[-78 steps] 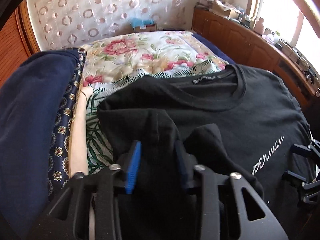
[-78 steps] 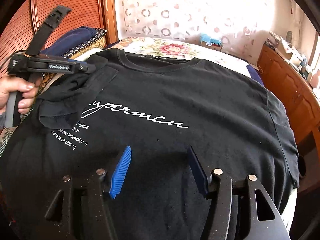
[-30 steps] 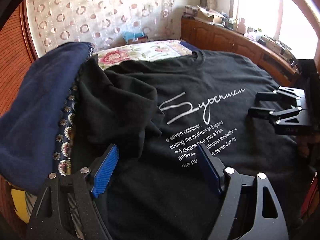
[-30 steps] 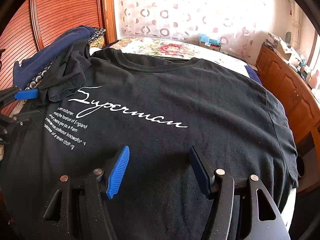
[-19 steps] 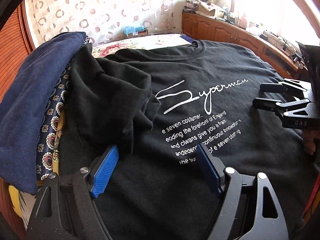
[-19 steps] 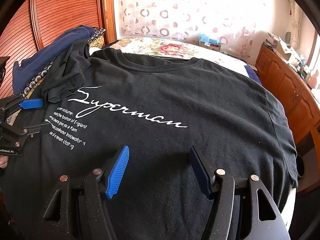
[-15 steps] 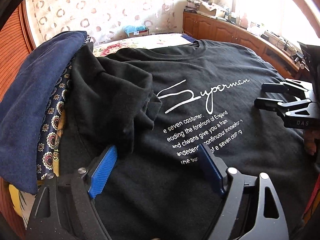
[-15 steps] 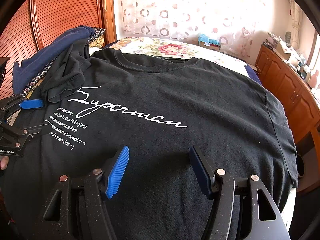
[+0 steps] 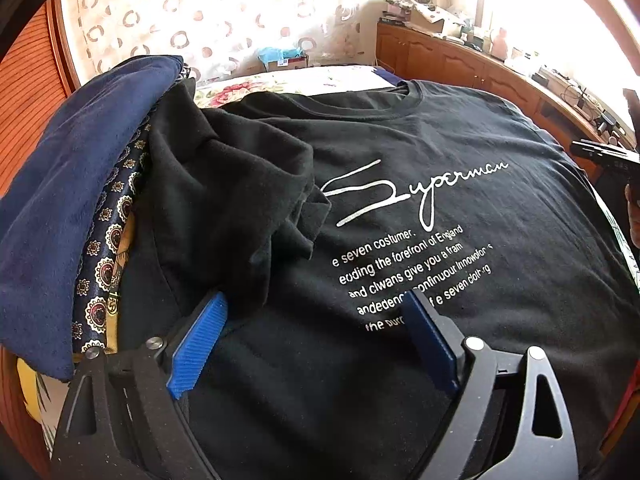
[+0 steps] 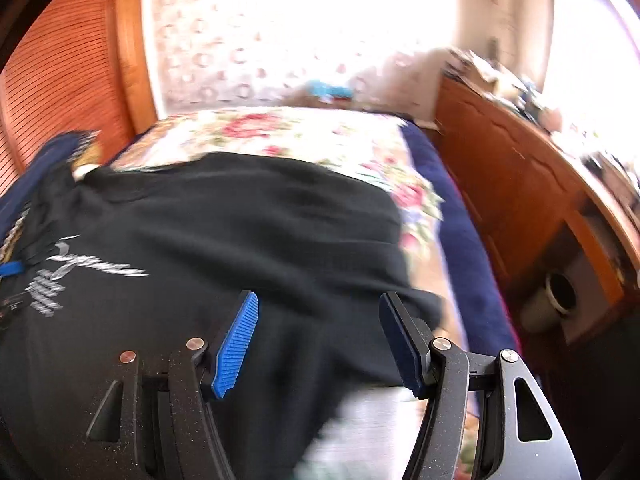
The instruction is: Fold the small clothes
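A black T-shirt (image 9: 440, 152) with white "Superman" lettering lies face up on the bed. Its left sleeve (image 9: 240, 184) is bunched and folded in over the chest. My left gripper (image 9: 316, 340) is open and empty, low over the shirt's lower left part, just below the bunched sleeve. My right gripper (image 10: 320, 344) is open and empty over the right edge of the shirt (image 10: 240, 232); this view is blurred by motion. The right gripper's tip also shows at the far right of the left wrist view (image 9: 600, 156).
A navy garment (image 9: 76, 184) over patterned fabric is piled at the left of the bed. The floral bedspread (image 10: 304, 136) shows beyond the shirt. A wooden cabinet (image 10: 520, 184) runs along the right side, with a narrow gap and a cup (image 10: 556, 300) beside the bed.
My left gripper let go of the sleeve and drew back toward the hem. My right gripper has just swung right toward the shirt's right edge, blurring its view.
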Demonstrator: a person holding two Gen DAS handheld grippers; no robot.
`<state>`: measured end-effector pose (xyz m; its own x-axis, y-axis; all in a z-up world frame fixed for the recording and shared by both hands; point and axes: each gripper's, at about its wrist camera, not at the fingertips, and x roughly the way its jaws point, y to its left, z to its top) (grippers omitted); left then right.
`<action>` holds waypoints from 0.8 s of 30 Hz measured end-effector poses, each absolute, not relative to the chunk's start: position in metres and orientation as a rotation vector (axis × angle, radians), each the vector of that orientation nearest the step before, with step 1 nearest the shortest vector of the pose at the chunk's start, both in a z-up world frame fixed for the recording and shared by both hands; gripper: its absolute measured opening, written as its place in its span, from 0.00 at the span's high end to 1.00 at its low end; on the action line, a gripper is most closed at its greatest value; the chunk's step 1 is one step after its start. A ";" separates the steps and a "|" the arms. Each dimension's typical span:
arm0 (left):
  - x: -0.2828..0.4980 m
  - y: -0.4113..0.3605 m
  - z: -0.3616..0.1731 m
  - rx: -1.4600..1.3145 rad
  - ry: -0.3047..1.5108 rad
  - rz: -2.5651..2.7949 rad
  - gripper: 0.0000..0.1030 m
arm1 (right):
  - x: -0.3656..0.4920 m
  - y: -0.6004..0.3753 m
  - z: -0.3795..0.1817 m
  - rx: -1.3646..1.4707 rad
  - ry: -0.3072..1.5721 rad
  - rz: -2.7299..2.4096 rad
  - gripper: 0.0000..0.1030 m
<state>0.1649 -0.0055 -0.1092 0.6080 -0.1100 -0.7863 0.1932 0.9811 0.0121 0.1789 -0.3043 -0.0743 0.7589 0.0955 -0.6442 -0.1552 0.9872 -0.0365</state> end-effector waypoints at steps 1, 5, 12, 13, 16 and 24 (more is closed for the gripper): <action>0.165 -0.006 -0.109 0.098 0.901 -0.174 0.12 | 0.184 -0.318 -0.078 -0.075 0.716 0.128 0.37; 0.169 -0.006 -0.111 0.094 0.910 -0.164 0.07 | 0.205 -0.358 -0.092 0.012 0.777 0.106 0.37; 0.170 -0.006 -0.112 0.094 0.910 -0.164 0.07 | 0.235 -0.383 -0.103 0.199 0.823 0.224 0.45; 0.170 -0.006 -0.111 0.094 0.910 -0.164 0.07 | 0.236 -0.385 -0.103 0.216 0.823 0.236 0.49; 0.170 -0.006 -0.111 0.093 0.910 -0.163 0.07 | 0.239 -0.391 -0.102 0.252 0.822 0.281 0.71; 0.171 -0.006 -0.111 0.102 0.907 -0.161 0.07 | 0.230 -0.376 -0.090 0.074 0.786 0.183 0.94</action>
<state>0.1707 -0.0063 -0.1112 0.6056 -0.0961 -0.7900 0.1820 0.9831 0.0199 0.2298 -0.3757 -0.0899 0.6920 0.1911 -0.6961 -0.1361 0.9816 0.1342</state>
